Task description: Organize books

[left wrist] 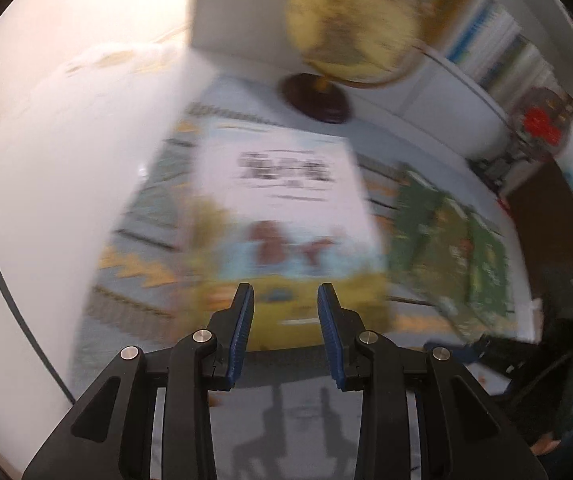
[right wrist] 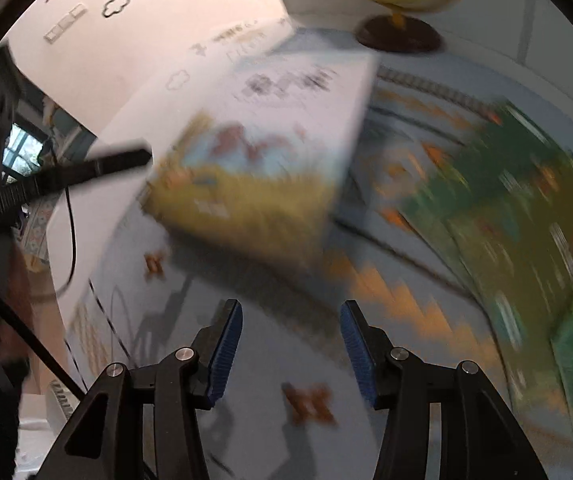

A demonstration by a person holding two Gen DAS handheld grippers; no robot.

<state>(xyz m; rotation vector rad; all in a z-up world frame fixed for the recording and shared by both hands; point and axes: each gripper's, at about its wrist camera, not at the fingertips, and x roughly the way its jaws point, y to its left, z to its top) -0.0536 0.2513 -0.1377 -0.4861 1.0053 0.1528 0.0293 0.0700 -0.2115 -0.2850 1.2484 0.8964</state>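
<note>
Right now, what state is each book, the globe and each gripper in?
White-and-yellow book: flat on the patterned cloth, closed.
Green book: flat beside it, closed.
Globe: upright on its stand.
Left gripper: open, empty.
Right gripper: open, empty.

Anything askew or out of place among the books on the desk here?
Yes. The white-and-yellow picture book sits at an angle to the green book beside it, near the globe. In the right wrist view its near corner seems raised, though blur prevents certainty. Nothing looks spilled or damaged.
</note>
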